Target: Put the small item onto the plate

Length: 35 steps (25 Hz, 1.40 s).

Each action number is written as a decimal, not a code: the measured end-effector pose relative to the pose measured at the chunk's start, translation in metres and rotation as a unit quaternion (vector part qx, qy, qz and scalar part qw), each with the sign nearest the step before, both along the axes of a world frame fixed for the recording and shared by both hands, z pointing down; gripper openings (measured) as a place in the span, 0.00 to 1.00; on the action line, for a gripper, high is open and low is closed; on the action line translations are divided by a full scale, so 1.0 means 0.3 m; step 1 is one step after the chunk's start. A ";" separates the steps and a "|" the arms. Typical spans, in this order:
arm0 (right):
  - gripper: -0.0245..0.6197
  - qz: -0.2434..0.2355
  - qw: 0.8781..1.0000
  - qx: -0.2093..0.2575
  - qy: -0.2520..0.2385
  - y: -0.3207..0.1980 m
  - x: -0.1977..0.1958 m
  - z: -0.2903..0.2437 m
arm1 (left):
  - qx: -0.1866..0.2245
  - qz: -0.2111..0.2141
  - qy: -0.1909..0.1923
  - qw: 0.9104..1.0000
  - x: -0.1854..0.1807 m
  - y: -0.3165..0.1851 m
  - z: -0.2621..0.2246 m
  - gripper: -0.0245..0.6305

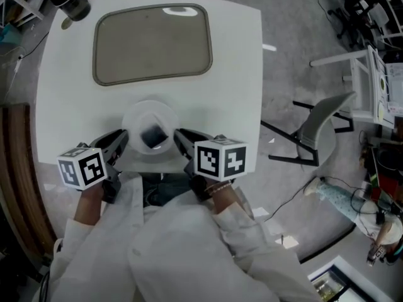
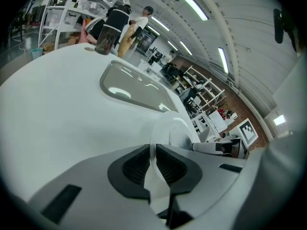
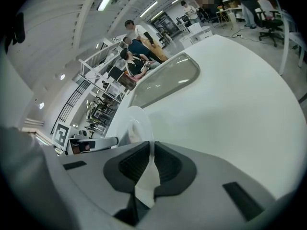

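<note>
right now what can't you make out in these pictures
- small item: head view, dark and too blurred to identify; in both gripper views the plate is edge-on and hides it.
- dark container: head view, cut off by the top edge.
- plate's underside: whether it touches the table, no view shows.

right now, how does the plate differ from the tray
The plate is round and white; the tray is a rounded rectangle, grey-beige. The plate is much smaller than the tray. The plate is clamped at its rim by the left gripper and right gripper and carries a small dark item; the tray lies untouched farther back. Both are shallow and over the white table.
</note>
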State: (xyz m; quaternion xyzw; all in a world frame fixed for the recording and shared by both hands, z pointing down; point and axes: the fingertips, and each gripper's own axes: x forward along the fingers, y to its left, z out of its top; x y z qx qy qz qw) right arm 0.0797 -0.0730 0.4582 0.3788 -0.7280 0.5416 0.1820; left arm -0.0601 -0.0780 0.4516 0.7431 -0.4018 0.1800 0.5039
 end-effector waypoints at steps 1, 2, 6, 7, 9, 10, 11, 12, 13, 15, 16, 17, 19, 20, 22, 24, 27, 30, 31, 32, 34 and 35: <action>0.10 -0.003 1.000 0.001 0.003 -0.015 -0.008 -0.001 | -0.001 0.001 0.002 1.000 -0.008 -0.012 0.001 0.11; 0.10 -0.005 1.000 0.003 0.006 -0.031 -0.018 -0.001 | -0.001 0.002 0.003 1.000 -0.018 -0.027 0.001 0.11; 0.10 -0.008 1.000 0.007 0.013 -0.091 -0.064 -0.011 | 0.000 0.015 -0.001 1.000 -0.064 -0.096 -0.006 0.11; 0.10 -0.009 1.000 0.006 0.014 -0.105 -0.074 -0.013 | 0.002 0.018 -0.001 1.000 -0.074 -0.114 -0.011 0.11; 0.10 -0.009 1.000 0.002 0.015 -0.140 -0.093 -0.014 | 0.006 0.024 0.003 1.000 -0.093 -0.155 -0.019 0.11; 0.10 -0.008 1.000 0.000 0.015 -0.161 -0.103 -0.013 | 0.007 0.026 0.007 1.000 -0.102 -0.177 -0.023 0.11; 0.10 -0.007 1.000 -0.002 0.013 -0.182 -0.111 -0.013 | 0.007 0.027 0.011 1.000 -0.111 -0.198 -0.024 0.11; 0.10 -0.006 1.000 -0.003 0.012 -0.200 -0.116 -0.013 | 0.006 0.027 0.014 1.000 -0.117 -0.216 -0.024 0.11; 0.10 -0.006 1.000 -0.005 0.012 -0.215 -0.119 -0.013 | 0.005 0.028 0.016 0.999 -0.120 -0.231 -0.023 0.11; 0.10 -0.007 1.000 -0.011 0.012 -0.240 -0.124 -0.009 | 0.002 0.029 0.015 0.999 -0.123 -0.255 -0.019 0.11; 0.10 -0.007 1.000 -0.015 0.009 -0.253 -0.130 -0.006 | 0.001 0.030 0.015 0.999 -0.128 -0.270 -0.016 0.11; 0.10 -0.007 1.000 -0.020 0.005 -0.267 -0.138 -0.003 | 0.000 0.030 0.015 0.999 -0.136 -0.287 -0.015 0.11; 0.10 -0.009 0.999 -0.032 -0.004 -0.298 -0.154 0.001 | -0.003 0.031 0.020 0.999 -0.150 -0.326 -0.012 0.11; 0.10 -0.010 0.999 -0.036 -0.006 -0.315 -0.158 0.003 | -0.004 0.032 0.023 0.999 -0.154 -0.346 -0.011 0.11; 0.10 -0.012 0.999 -0.041 -0.006 -0.354 -0.160 0.003 | -0.006 0.034 0.024 0.999 -0.159 -0.388 -0.006 0.11; 0.10 -0.018 0.999 -0.042 -0.005 -0.398 -0.164 0.001 | -0.009 0.037 0.022 0.999 -0.161 -0.429 -0.001 0.11; 0.10 -0.031 0.999 -0.040 0.004 -0.459 -0.162 -0.004 | -0.012 0.049 0.021 0.999 -0.149 -0.483 -0.001 0.11; 0.10 -0.038 0.999 -0.036 0.013 -0.520 -0.159 -0.005 | -0.008 0.056 0.018 0.998 -0.146 -0.540 0.000 0.11; 0.10 -0.039 0.999 -0.034 0.014 -0.540 -0.160 -0.005 | -0.006 0.055 0.019 0.998 -0.147 -0.561 0.001 0.11; 0.10 -0.039 0.999 -0.032 0.016 -0.559 -0.160 -0.004 | -0.004 0.052 0.020 0.998 -0.149 -0.581 0.003 0.11; 0.10 -0.039 0.999 -0.029 0.018 -0.592 -0.156 -0.003 | 0.001 0.049 0.017 0.999 -0.150 -0.618 0.008 0.11; 0.10 -0.039 0.999 -0.027 0.018 -0.606 -0.151 -0.002 | 0.004 0.048 0.015 0.999 -0.147 -0.635 0.010 0.11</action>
